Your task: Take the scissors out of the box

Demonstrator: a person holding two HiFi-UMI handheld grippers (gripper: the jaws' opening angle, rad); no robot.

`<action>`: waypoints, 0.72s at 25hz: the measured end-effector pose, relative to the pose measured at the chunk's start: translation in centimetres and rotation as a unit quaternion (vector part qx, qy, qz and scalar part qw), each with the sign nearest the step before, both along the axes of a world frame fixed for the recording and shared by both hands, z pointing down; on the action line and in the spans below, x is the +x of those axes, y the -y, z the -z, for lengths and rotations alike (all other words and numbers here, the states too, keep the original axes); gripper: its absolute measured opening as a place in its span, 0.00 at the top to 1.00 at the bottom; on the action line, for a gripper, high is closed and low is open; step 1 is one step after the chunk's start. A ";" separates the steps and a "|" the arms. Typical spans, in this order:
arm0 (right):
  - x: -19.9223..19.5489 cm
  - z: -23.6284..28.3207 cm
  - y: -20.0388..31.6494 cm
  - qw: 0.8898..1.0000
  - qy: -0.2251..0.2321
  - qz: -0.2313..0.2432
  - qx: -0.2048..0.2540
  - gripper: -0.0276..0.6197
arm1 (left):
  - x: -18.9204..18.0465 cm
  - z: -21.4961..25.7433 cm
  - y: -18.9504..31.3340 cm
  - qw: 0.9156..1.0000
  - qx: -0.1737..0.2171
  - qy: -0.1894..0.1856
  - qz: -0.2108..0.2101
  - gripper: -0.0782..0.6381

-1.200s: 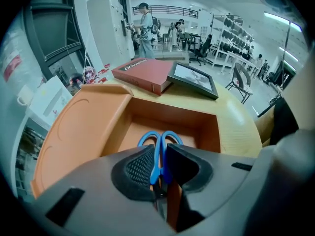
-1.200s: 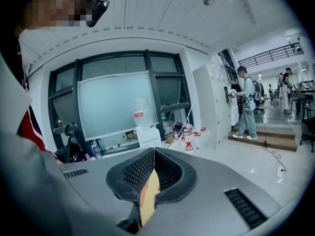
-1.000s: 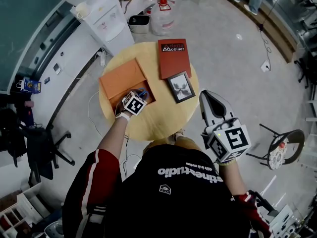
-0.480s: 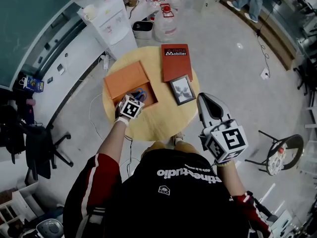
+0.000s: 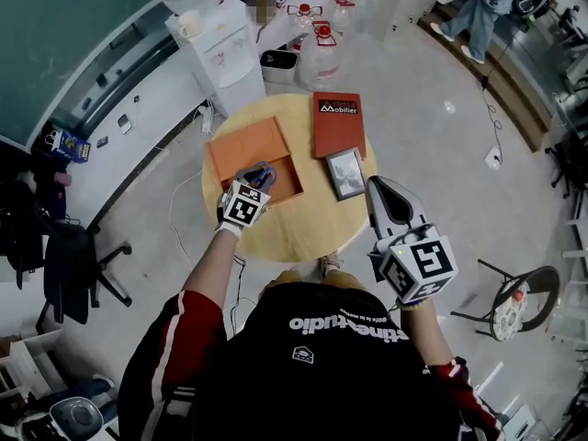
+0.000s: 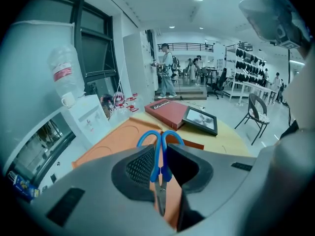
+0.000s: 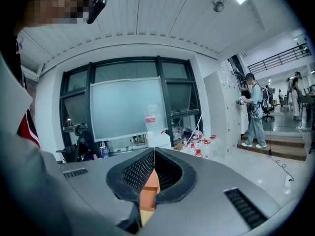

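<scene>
Scissors (image 6: 149, 137) in left gripper (image 6: 159, 155), "Mobilier" book (image 5: 337, 127)

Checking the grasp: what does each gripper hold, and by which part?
Left gripper clamps the scissors on the blue handles below the loops; right gripper holds nothing.

Bare wood is free on the near part of the round table (image 5: 299, 237), between its edge and the orange box (image 5: 241, 145); a gripper could pass there. Between the box and the picture frame (image 5: 346, 174) runs a narrow free strip. The frame lies just beside the red book (image 5: 338, 123), so the right half is mostly taken. The left gripper (image 5: 254, 185), with the scissors (image 5: 262, 168) between its jaws, hangs over the box's near corner and bars that side. The right gripper (image 5: 383, 189) covers the table's right edge. Near the far edge stand a water dispenser (image 5: 230, 58) and water bottles (image 5: 317, 49). The floor at the right is open
</scene>
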State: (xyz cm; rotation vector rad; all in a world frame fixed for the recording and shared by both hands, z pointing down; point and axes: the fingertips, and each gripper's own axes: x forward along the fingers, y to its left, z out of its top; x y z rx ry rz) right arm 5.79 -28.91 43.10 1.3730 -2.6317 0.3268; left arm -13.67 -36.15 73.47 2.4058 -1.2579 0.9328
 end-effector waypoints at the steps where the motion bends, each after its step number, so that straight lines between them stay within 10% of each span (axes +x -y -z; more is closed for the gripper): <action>1: -0.2 0.2 -0.1 1.000 0.000 0.000 0.002 0.91 | -0.2 0.6 -0.1 1.000 0.008 -0.004 0.002 0.76; 18: -1.2 3.7 -3.2 0.999 0.001 -0.016 0.043 0.91 | -1.7 12.3 -2.9 0.990 0.117 -0.075 0.016 0.76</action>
